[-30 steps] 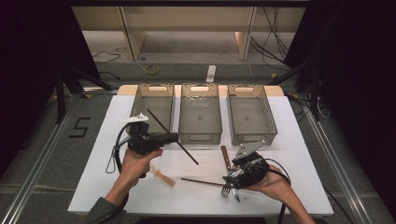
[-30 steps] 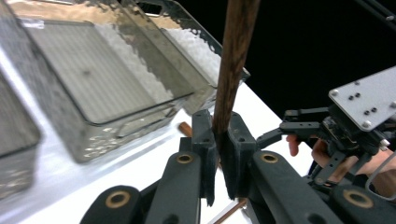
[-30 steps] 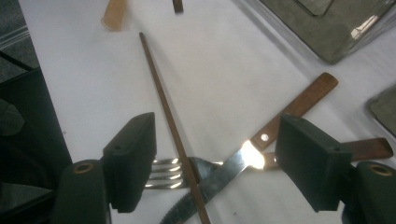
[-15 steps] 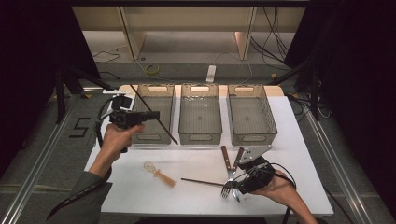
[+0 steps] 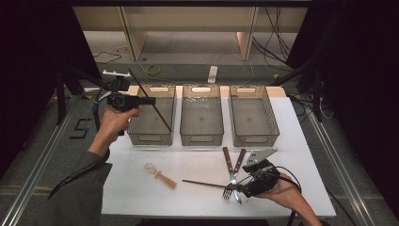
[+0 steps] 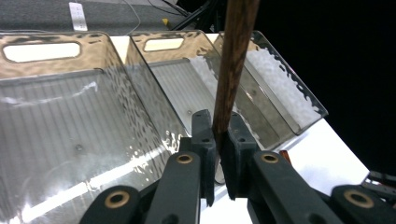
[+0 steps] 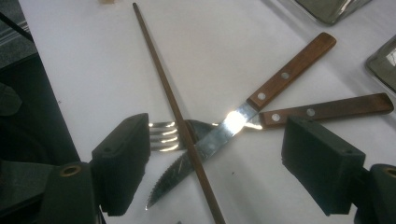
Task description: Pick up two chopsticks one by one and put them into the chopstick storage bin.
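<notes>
My left gripper (image 5: 140, 100) is raised at the near left corner of the left basket (image 5: 148, 137), shut on a dark wooden chopstick (image 5: 157, 112) that slants down over that basket. In the left gripper view the chopstick (image 6: 234, 65) rises steeply from between the shut jaws (image 6: 218, 140). My right gripper (image 5: 241, 187) rests low at the table's front right, open. Its wide jaws (image 7: 219, 158) straddle a fork (image 7: 163, 135), a wooden-handled serrated knife (image 7: 268, 95) and a second chopstick (image 7: 170, 100) that cross each other.
Three clear baskets stand in a row at the back: left, middle (image 5: 201, 138) and right (image 5: 253, 139). A small whisk with a wooden handle (image 5: 160, 175) lies at the front left of the white table (image 5: 127, 197). A shelf and cables lie beyond the table.
My left gripper has carried its chopstick from the front middle of the table up and back to the left basket. The right gripper has barely moved.
</notes>
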Demonstrator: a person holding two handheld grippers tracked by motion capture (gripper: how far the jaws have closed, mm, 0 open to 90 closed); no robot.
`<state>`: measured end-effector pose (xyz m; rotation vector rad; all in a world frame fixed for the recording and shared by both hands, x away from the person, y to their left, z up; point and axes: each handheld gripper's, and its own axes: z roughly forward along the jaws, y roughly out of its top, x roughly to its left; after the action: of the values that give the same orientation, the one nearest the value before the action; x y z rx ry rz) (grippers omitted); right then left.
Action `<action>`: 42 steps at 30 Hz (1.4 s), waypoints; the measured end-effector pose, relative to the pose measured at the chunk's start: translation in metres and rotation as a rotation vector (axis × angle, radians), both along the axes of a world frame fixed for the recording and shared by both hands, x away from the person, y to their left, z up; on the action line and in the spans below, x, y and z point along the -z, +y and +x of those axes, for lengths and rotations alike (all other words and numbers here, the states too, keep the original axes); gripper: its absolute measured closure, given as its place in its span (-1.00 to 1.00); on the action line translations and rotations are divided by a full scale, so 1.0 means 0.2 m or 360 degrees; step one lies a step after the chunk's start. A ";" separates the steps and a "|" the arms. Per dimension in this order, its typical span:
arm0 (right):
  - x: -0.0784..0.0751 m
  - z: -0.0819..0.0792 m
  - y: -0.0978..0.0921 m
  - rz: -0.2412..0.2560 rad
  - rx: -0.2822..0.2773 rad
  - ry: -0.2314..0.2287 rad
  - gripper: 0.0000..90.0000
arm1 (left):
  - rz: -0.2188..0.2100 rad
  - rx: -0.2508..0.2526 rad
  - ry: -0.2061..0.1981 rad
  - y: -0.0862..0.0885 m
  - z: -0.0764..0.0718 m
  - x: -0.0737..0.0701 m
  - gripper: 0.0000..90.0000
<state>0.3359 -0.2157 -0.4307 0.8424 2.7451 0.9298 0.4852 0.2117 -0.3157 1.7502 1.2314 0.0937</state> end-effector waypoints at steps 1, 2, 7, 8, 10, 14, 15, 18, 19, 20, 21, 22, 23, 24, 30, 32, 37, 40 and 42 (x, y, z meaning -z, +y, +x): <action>0.00 0.00 0.00 0.0004 0.0003 0.0002 -0.46 | 0.0018 -0.0015 0.0014 0.01 0.02 0.00 0.87; 0.00 0.00 0.00 0.0004 0.0003 0.0002 -0.46 | 0.0018 -0.0015 0.0014 0.01 0.02 0.00 0.87; 0.01 0.00 -0.01 -0.0007 0.0004 0.0013 -0.47 | 0.0091 -0.0048 0.0064 0.01 0.09 0.01 0.87; 0.01 0.00 -0.01 -0.0007 0.0004 0.0013 -0.47 | 0.0091 -0.0048 0.0064 0.01 0.09 0.01 0.87; 0.01 -0.01 -0.01 -0.0004 0.0001 0.0009 -0.47 | 0.0139 -0.0057 0.0078 0.00 0.10 0.03 0.87; 0.01 -0.01 -0.01 -0.0006 0.0004 0.0012 -0.47 | 0.0159 -0.0068 0.0104 0.00 0.13 0.05 0.86; 0.01 -0.01 -0.02 -0.0007 0.0007 0.0020 -0.47 | 0.0159 -0.0068 0.0112 -0.01 0.14 0.06 0.86; 0.01 -0.01 -0.01 -0.0015 0.0001 0.0019 -0.47 | 0.0177 -0.0077 0.0124 -0.02 0.15 0.07 0.86; 0.01 -0.01 -0.01 -0.0016 -0.0002 0.0022 -0.47 | 0.0189 -0.0083 0.0137 -0.02 0.15 0.08 0.86; 0.02 -0.01 -0.01 -0.0017 -0.0005 0.0022 -0.47 | 0.0189 -0.0083 0.0137 -0.02 0.15 0.08 0.86; 0.01 -0.01 -0.01 -0.0018 -0.0003 0.0023 -0.47 | 0.0198 -0.0089 0.0142 -0.02 0.16 0.09 0.86; 0.01 -0.01 -0.01 -0.0018 -0.0003 0.0023 -0.47 | 0.0198 -0.0089 0.0142 -0.02 0.16 0.09 0.86; 0.01 -0.01 -0.01 -0.0018 -0.0004 0.0022 -0.47 | 0.0205 -0.0093 0.0145 -0.02 0.16 0.11 0.86; 0.01 -0.01 -0.01 -0.0019 -0.0002 0.0024 -0.48 | 0.0205 -0.0093 0.0145 -0.02 0.16 0.11 0.86; 0.01 -0.01 -0.02 -0.0020 0.0002 0.0020 -0.48 | 0.0198 -0.0110 0.0177 -0.02 0.17 0.17 0.85; 0.01 -0.01 -0.02 -0.0026 0.0000 0.0025 -0.48 | 0.0191 -0.0110 0.0190 -0.02 0.17 0.19 0.85; 0.01 -0.01 -0.02 -0.0023 -0.0004 0.0019 -0.48 | 0.0191 -0.0119 0.0219 -0.02 0.18 0.23 0.85; 0.01 -0.01 -0.02 -0.0023 -0.0006 0.0021 -0.48 | 0.0191 -0.0117 0.0231 -0.03 0.18 0.24 0.85; 0.01 -0.01 -0.01 -0.0024 0.0004 0.0029 -0.48 | 0.0199 -0.0114 0.0236 -0.03 0.18 0.25 0.85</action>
<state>0.3332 -0.2184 -0.4331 0.8562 2.7623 0.9042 0.5220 0.2055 -0.3657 1.8477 1.4230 0.0858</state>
